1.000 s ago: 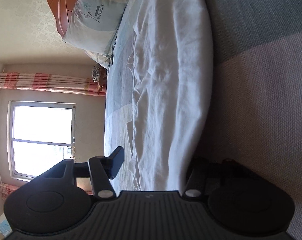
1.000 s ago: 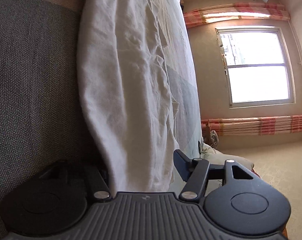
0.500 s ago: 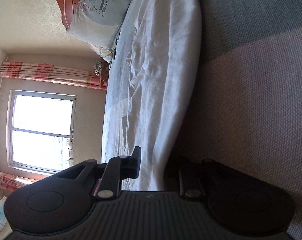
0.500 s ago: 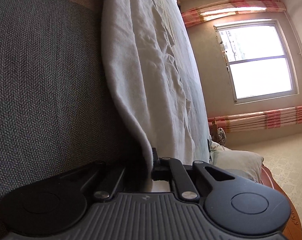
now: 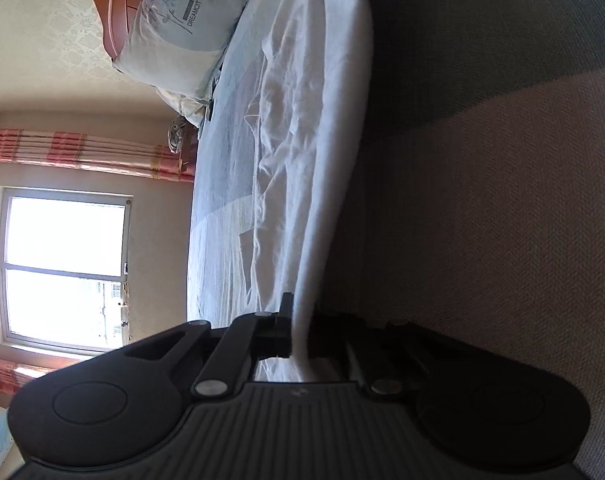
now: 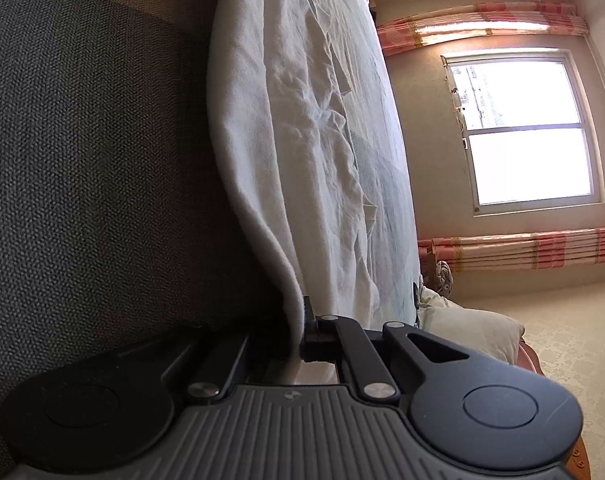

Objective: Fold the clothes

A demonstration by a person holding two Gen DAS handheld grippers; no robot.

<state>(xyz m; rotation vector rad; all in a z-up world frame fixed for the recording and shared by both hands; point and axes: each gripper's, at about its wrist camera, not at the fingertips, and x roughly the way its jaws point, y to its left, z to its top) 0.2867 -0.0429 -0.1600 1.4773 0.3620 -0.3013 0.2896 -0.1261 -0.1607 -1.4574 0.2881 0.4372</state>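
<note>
A white, wrinkled garment (image 5: 302, 128) lies along the edge of a bed with a pale blue sheet (image 5: 218, 216); both wrist views are rolled sideways. My left gripper (image 5: 300, 336) is shut on the garment's near edge, the cloth pinched between its fingers. In the right wrist view the same white garment (image 6: 302, 128) hangs over the bed's grey side, and my right gripper (image 6: 296, 340) is shut on its edge. A dark tip of the other gripper shows at the garment's far end in each view.
The bed's grey fabric side (image 5: 482, 200) fills half of each view. A pillow (image 5: 182, 24) and a wooden headboard (image 5: 110, 4) stand at one end. A bright window (image 6: 526, 128) with pink striped curtains (image 6: 482, 20) lies beyond the bed.
Both grippers went from open to shut, closing on the white garment's edge. The cloth edge now stands pinched and drawn slightly up between each pair of fingers.
</note>
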